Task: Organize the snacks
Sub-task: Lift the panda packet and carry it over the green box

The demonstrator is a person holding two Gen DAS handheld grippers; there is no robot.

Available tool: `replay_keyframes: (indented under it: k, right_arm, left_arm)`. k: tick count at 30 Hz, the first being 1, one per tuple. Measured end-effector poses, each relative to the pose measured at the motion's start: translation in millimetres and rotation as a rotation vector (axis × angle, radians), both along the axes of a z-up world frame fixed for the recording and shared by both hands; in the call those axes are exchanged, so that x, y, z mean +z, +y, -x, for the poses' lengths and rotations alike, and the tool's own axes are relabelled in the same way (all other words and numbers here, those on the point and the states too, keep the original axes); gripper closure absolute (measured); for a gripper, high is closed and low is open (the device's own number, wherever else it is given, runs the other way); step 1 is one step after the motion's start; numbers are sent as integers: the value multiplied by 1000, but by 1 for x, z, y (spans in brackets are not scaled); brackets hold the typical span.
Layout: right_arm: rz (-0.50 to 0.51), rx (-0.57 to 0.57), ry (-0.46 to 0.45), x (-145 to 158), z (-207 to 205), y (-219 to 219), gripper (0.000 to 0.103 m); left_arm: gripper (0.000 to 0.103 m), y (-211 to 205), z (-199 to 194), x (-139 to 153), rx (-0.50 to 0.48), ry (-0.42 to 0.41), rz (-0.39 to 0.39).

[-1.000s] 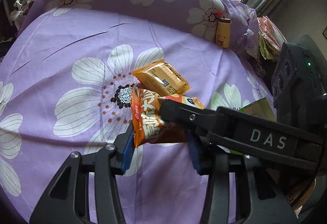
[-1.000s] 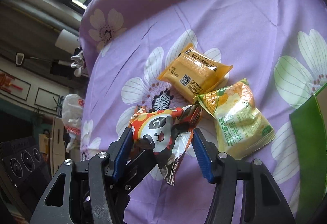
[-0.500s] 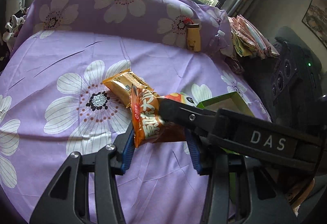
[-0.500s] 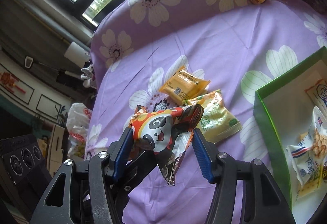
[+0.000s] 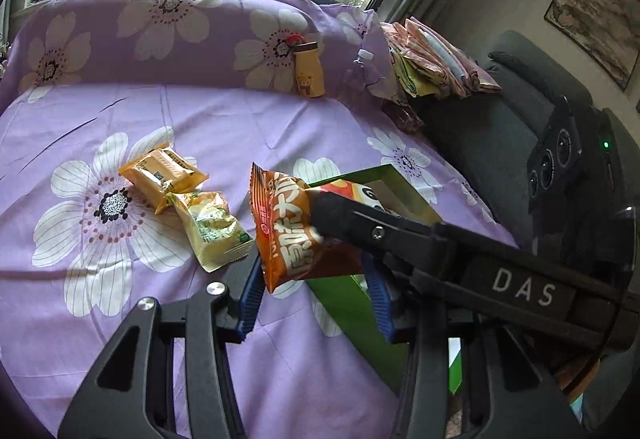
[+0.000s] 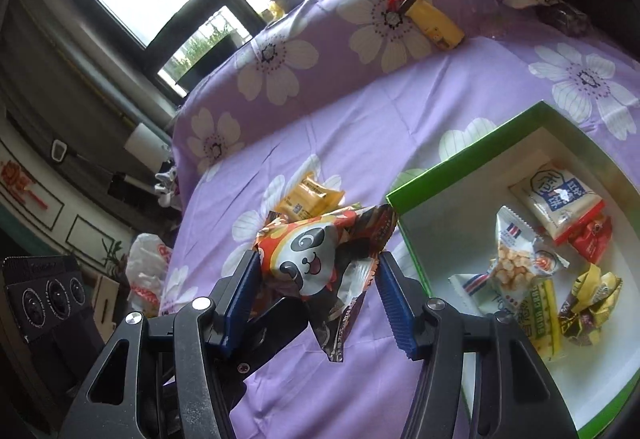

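- cloth (image 5: 280, 127): purple, big white flowers with dark dotted centres
- box (image 6: 472, 159): green walls, white inside
- orange bag (image 5: 288, 235): orange, white lettering
- panda bag (image 6: 316, 255): red-orange, black-and-white panda face
- yellow packet (image 5: 160, 171): orange-yellow, white label
- pale bag (image 5: 212, 227): yellow-green
- bottle (image 5: 308, 71): yellow, dark cap
- left claw (image 5: 316, 295), right claw (image 6: 320, 303): black, blue pads
- wall picture (image 5: 592, 11): greyish landscape

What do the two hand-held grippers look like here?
Both are matte black with cut-out finger frames, silver screws and ribbed blue pads. The left hand-held gripper sees the right one's finger, marked DAS in white. The right hand-held gripper looks alike. No sleeves or cables show.
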State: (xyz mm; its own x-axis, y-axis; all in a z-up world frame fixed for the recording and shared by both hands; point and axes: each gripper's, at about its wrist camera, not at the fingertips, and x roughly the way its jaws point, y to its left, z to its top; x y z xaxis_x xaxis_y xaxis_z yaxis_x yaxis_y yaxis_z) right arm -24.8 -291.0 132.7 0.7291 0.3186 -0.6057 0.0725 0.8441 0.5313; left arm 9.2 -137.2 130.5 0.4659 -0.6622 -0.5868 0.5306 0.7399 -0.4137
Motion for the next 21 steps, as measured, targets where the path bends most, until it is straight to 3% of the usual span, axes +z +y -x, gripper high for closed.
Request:
replay_keyframes:
  k: [9,21]
  right_arm:
    - [4,-51,-37,10,19,-42,42]
    - [-32,-117,-14,1,31,-98,42]
  left_arm:
    - [58,-43,7,8,-60,-27,7]
    - [58,-101,8,6,-117,-15,-18]
